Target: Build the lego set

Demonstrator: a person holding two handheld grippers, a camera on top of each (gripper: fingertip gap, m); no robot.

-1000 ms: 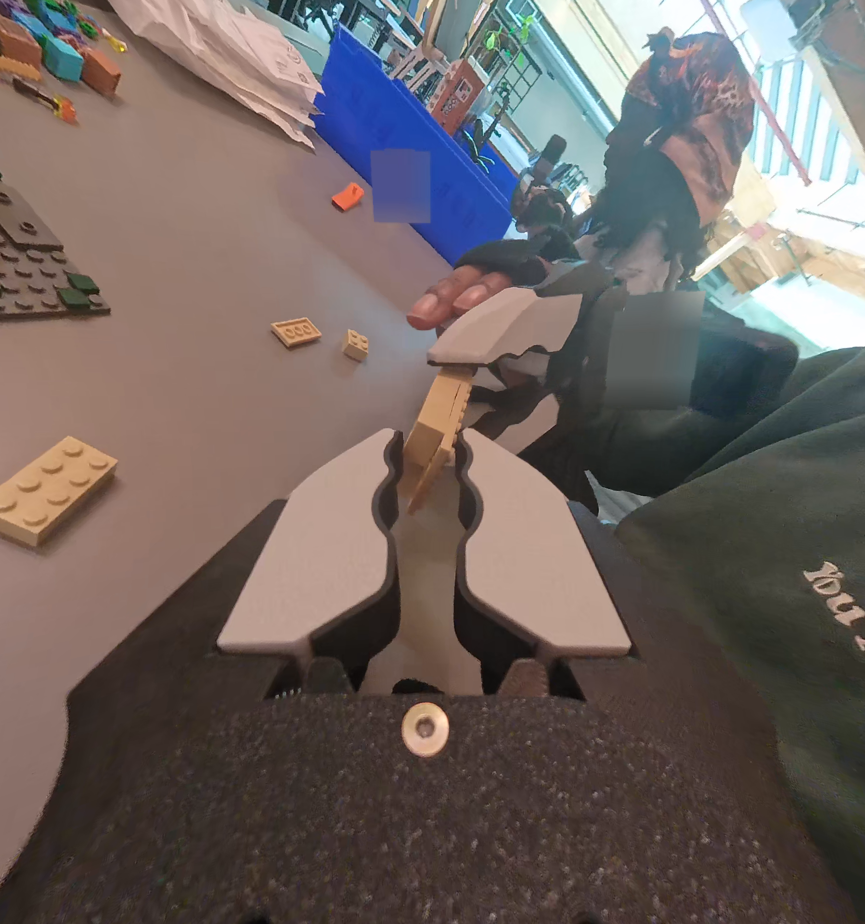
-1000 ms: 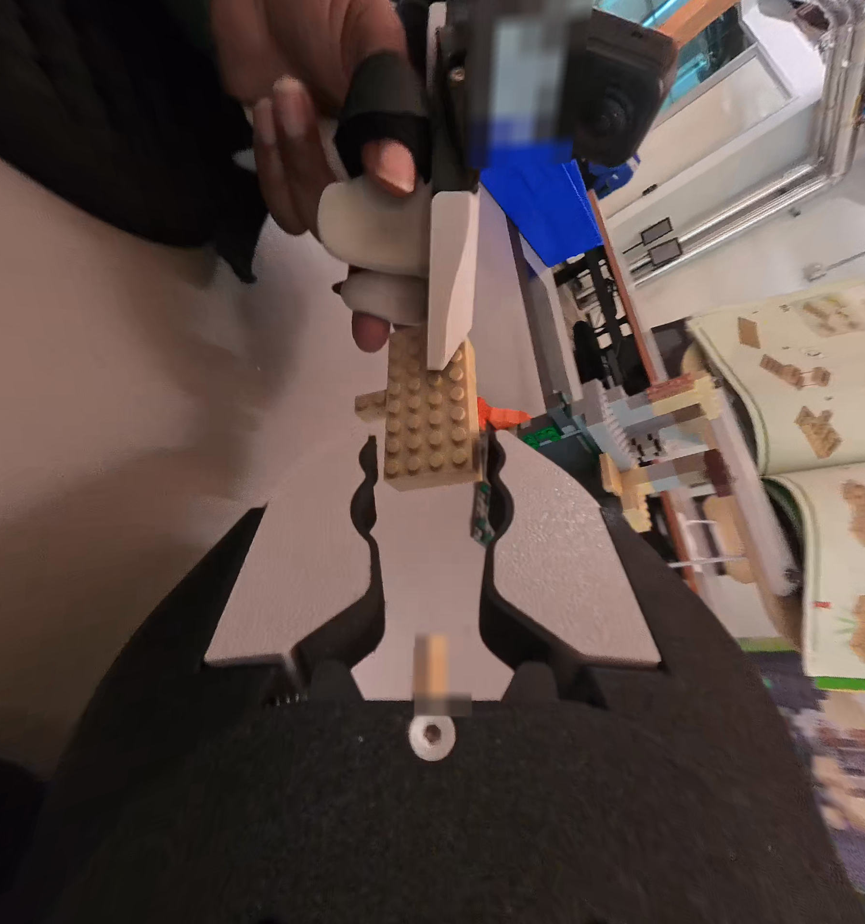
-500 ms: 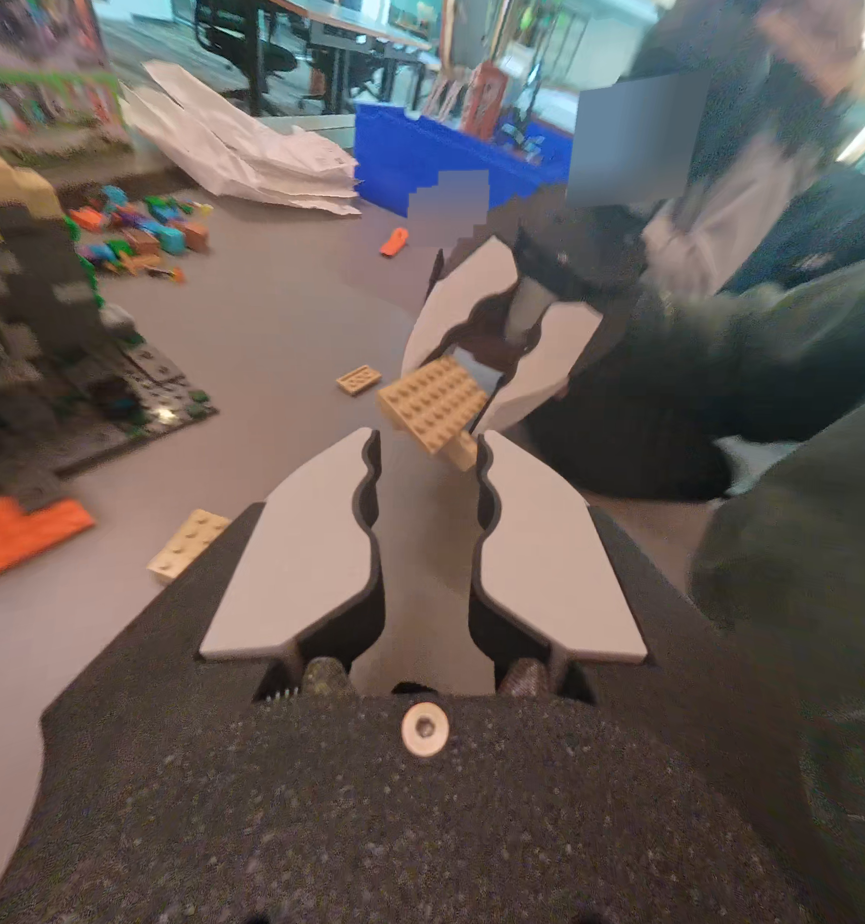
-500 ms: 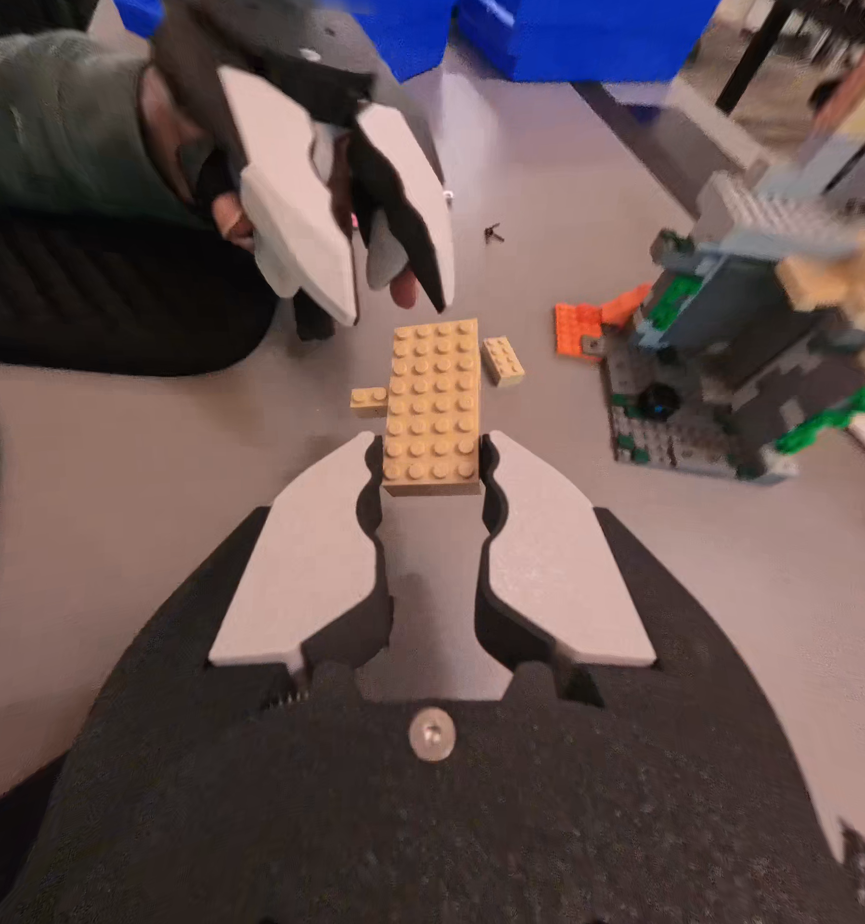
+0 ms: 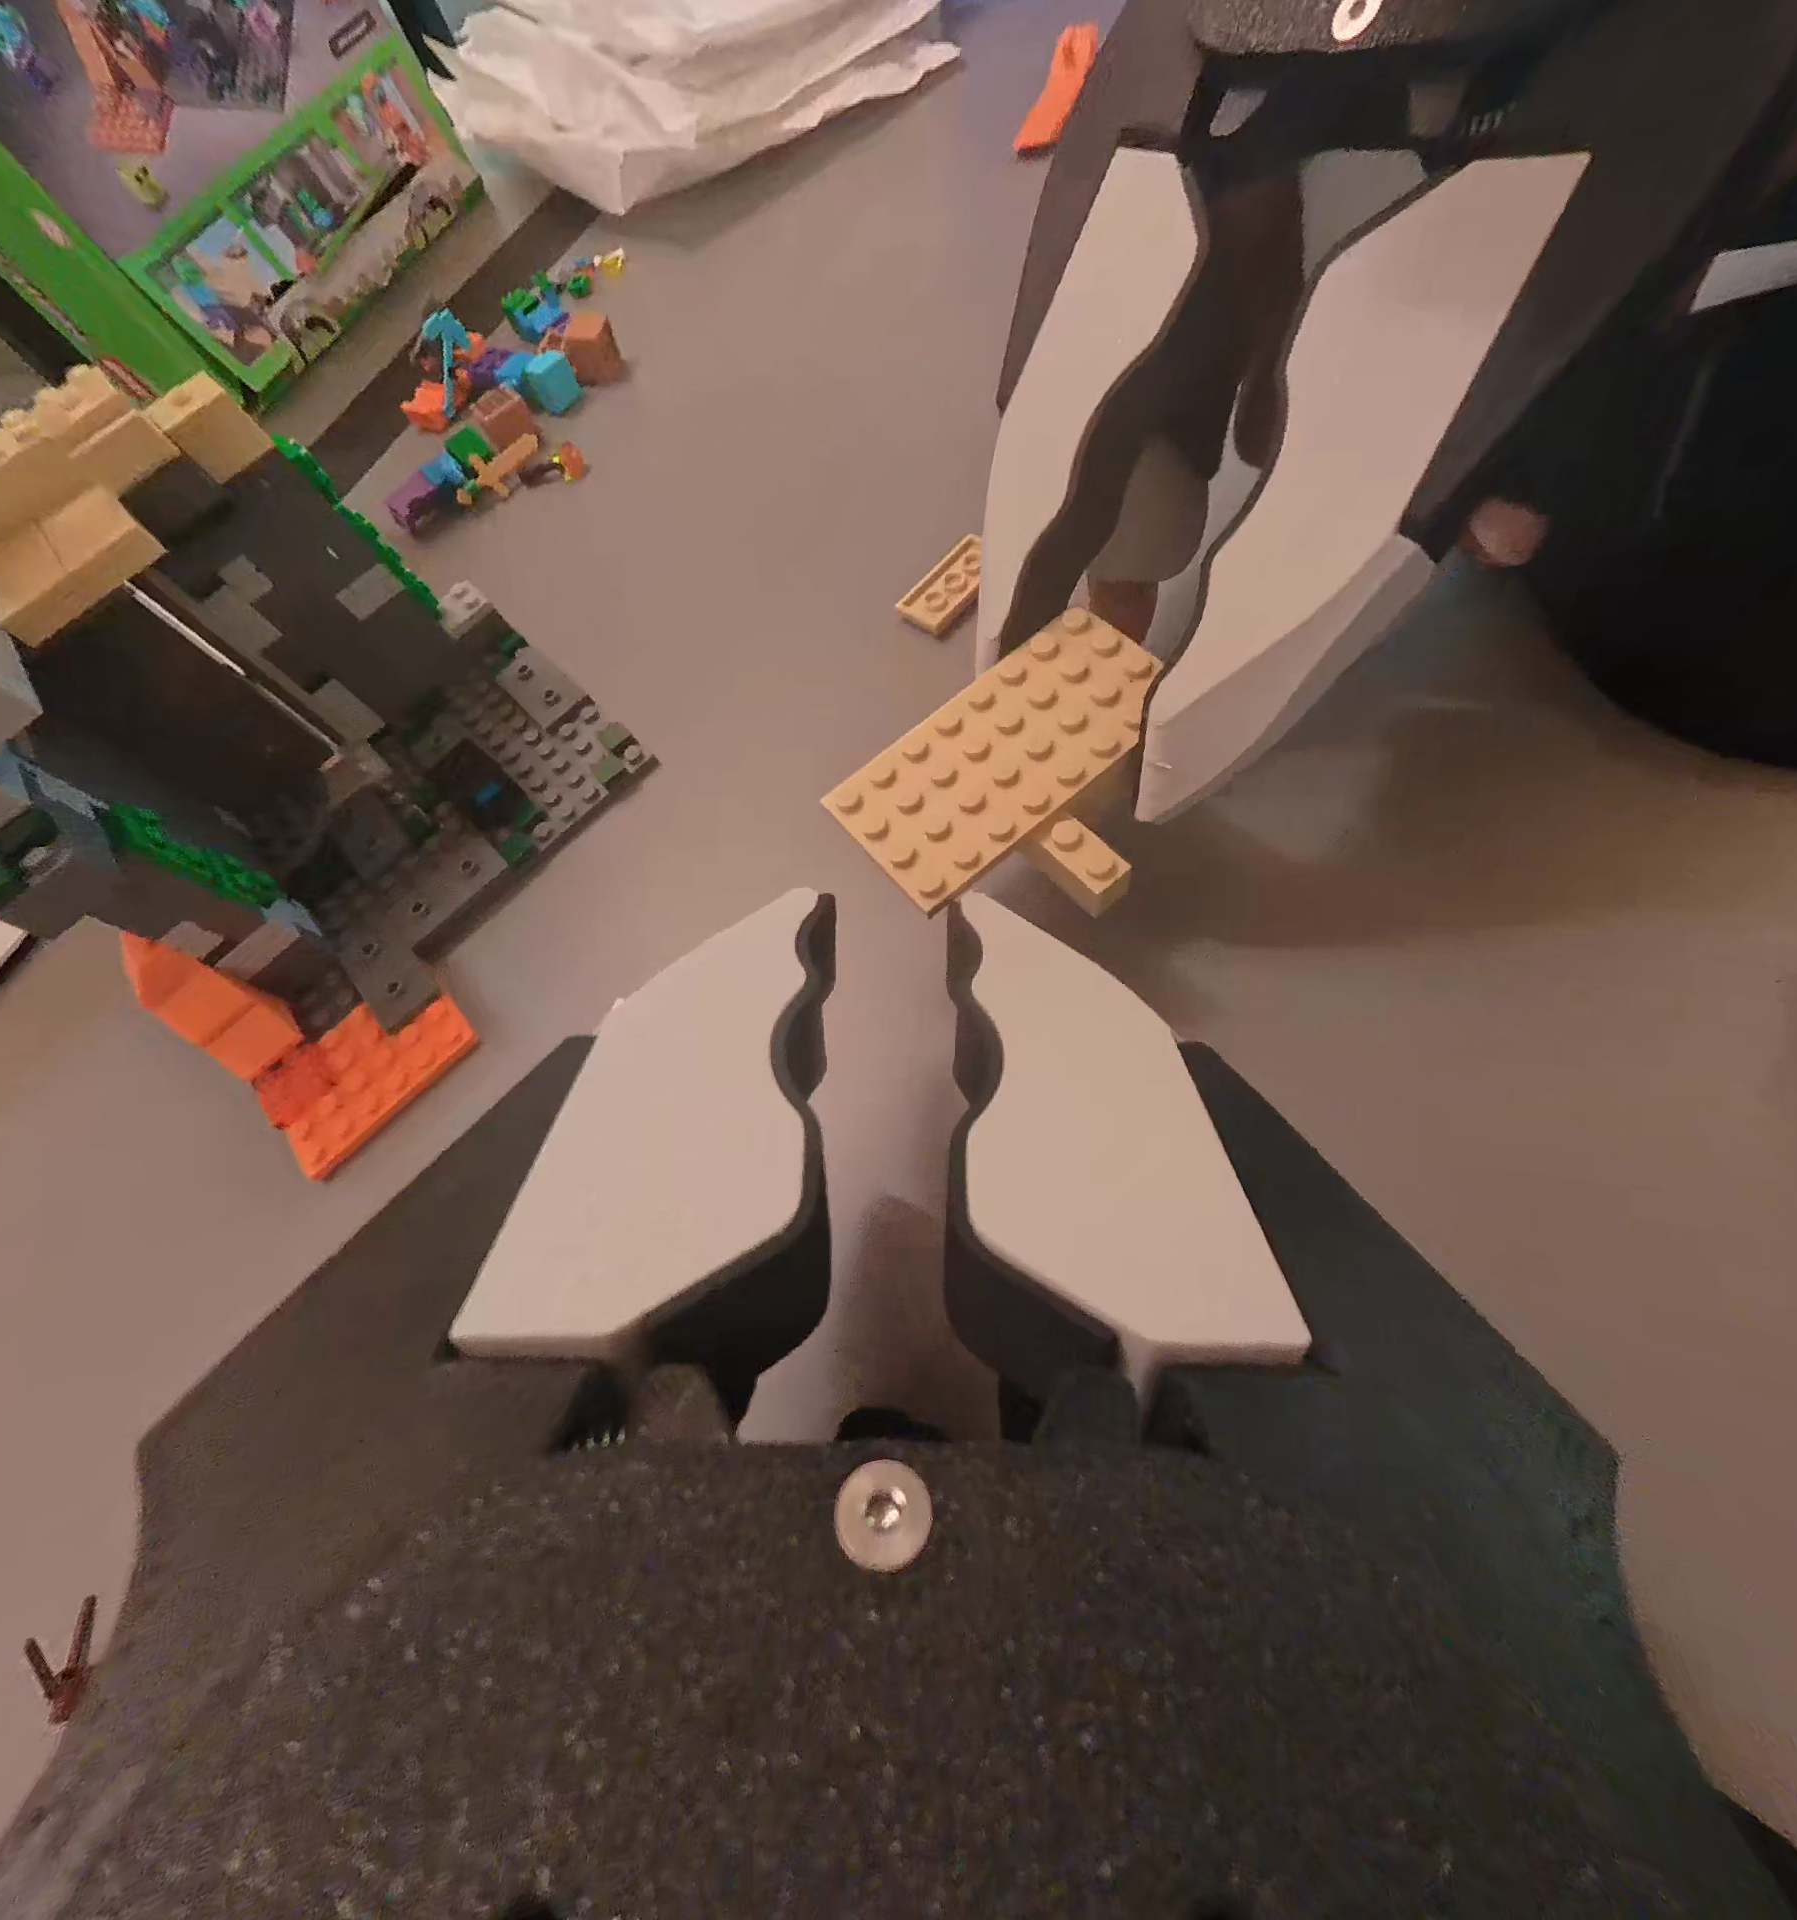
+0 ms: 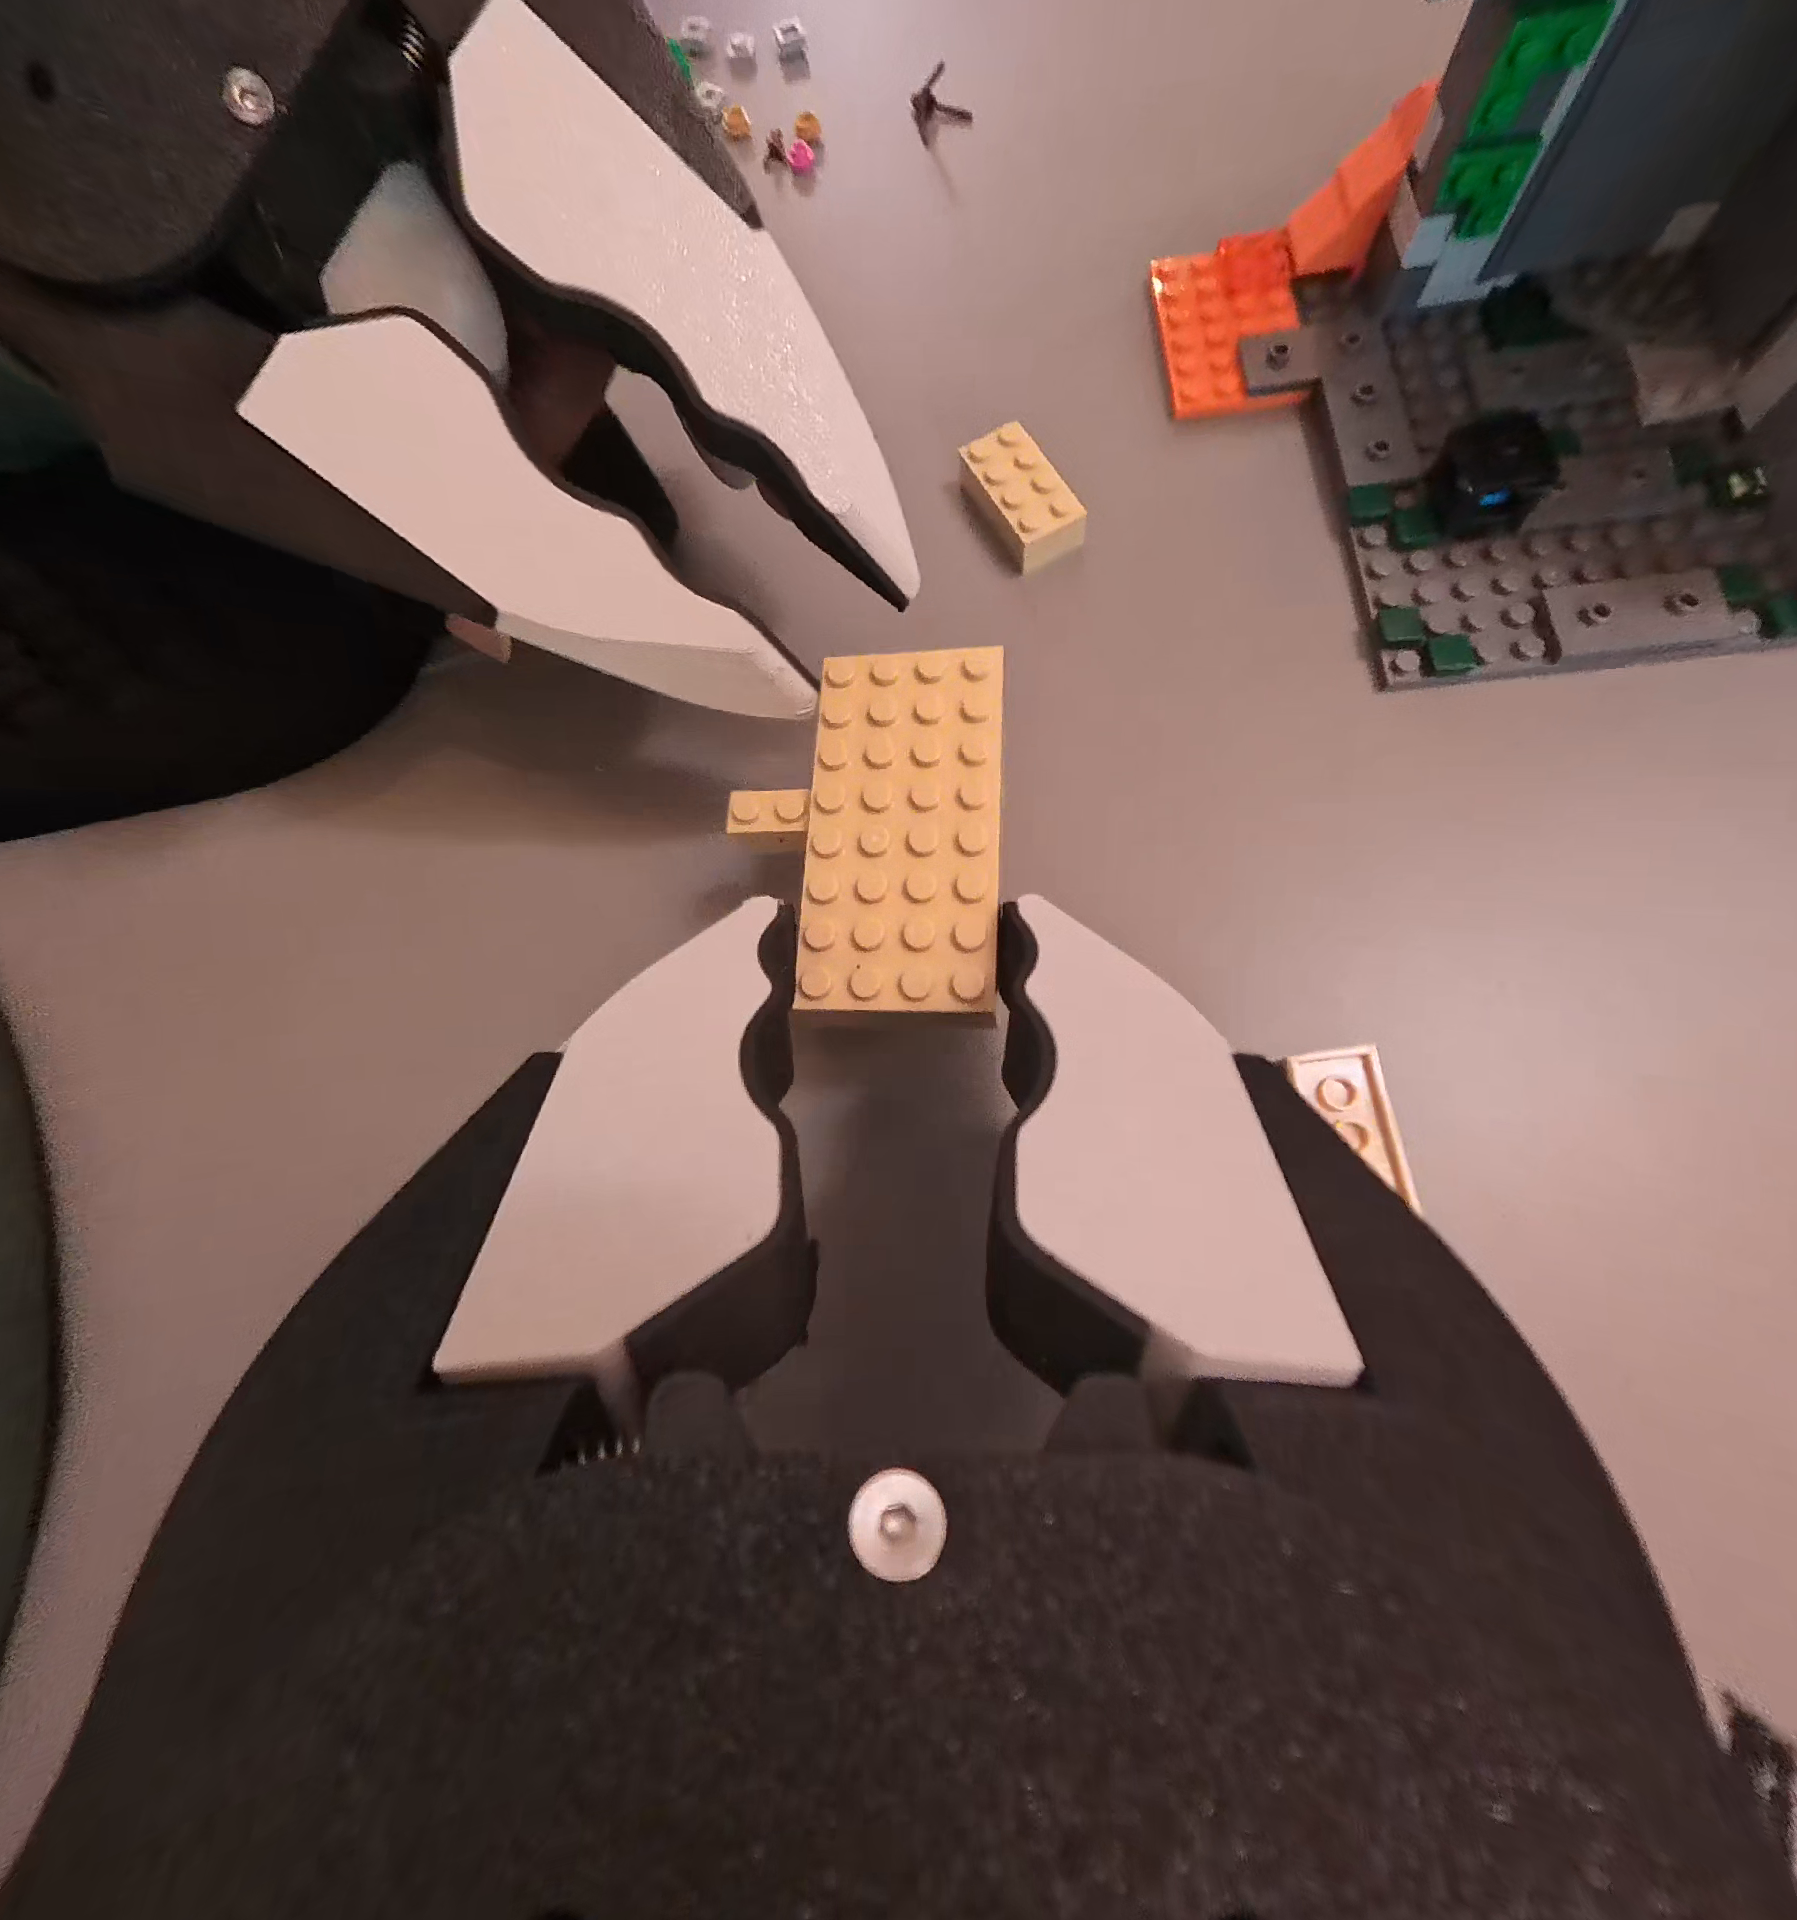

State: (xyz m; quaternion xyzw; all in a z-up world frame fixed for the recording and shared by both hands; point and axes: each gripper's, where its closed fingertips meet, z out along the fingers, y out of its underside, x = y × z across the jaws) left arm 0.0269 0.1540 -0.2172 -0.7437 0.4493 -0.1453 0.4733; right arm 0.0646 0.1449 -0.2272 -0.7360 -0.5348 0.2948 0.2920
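- Spreading under everything is the grey table [image 6: 1393, 883], which carries all the pieces.
- Standing on it is the part-built model [image 5: 250, 727], a dark grey and green tower with tan blocks on top and an orange base; it is to the left of the left tongs and ahead and to the right of the right tongs.
- Beyond the model, far left of the left tongs, leans a green printed box [image 5: 198, 208], with crumpled white paper bags [image 5: 686, 83] further along.
- The right tongs [image 6: 896, 914] are pinching the tan plate [image 6: 904, 831] by its two long edges at its near end, so the plate is held flat just above the table, studs up.
- The left tongs [image 5: 889, 914] are spread with nothing between them; their tips sit just short of the plate's near corner, and in the right wrist view one tip is just beside the plate's far left corner.
- A small tan brick [image 6: 766, 819] sticks out from under the plate's left side.
- A loose tan brick [image 6: 1024, 494] lies ahead and right of the right tongs, apart from the plate.
- A pale flat plate [image 6: 1351, 1117] lies just beside the right tongs' right finger.
- A heap of small coloured pieces [image 5: 509, 405] lies well ahead and left of the left tongs.
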